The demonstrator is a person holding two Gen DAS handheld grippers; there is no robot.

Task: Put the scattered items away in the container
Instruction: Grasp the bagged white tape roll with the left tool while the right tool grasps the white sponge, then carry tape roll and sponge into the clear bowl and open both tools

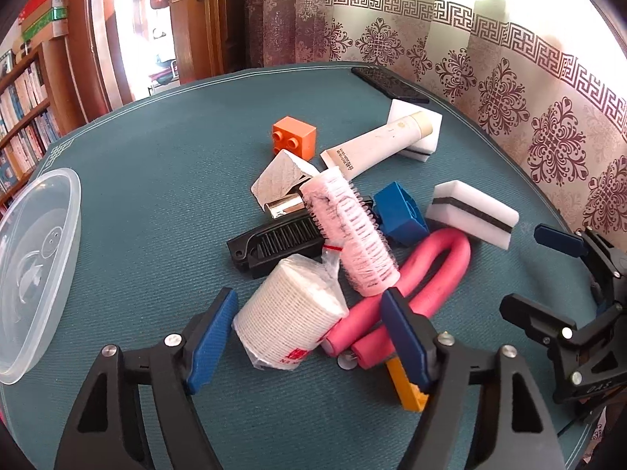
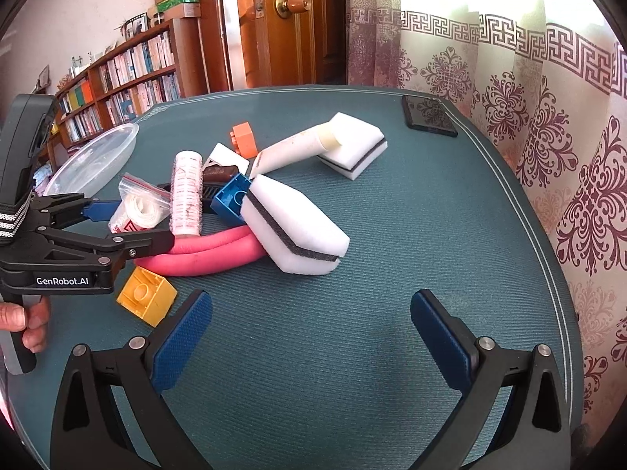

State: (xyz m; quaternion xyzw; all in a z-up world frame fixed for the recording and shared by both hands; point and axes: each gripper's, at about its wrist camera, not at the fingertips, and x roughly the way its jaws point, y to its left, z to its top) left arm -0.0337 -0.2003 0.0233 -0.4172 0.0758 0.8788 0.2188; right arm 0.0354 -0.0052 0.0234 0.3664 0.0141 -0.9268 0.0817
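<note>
The left tool point(image 1: 309, 337) hung spread around the bagged roll point(image 1: 290, 313) in the worktop point(image 1: 156, 196) pile, apparently to lift it toward the tub point(image 1: 35, 250) well left, while the right tool point(image 2: 311, 337) waited spread over bare cloth.

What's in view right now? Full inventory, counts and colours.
container: 1, clear plastic, table's left edge
gauze roll: 1, white, bagged, between left tool's fingers
foam curler: 1, pink, bent, mid-pile
hair roller: 1, pink, atop comb
comb: 1, black
sponges: 2, white with dark stripe
tube: 1, cream, leaning on far sponge
bricks: 3, orange, blue, yellow
phone: 1, black, far corner
table: 1, teal cover
left tool: open
right tool: open, over bare table
hand: 1, gripping left tool's handle
</note>
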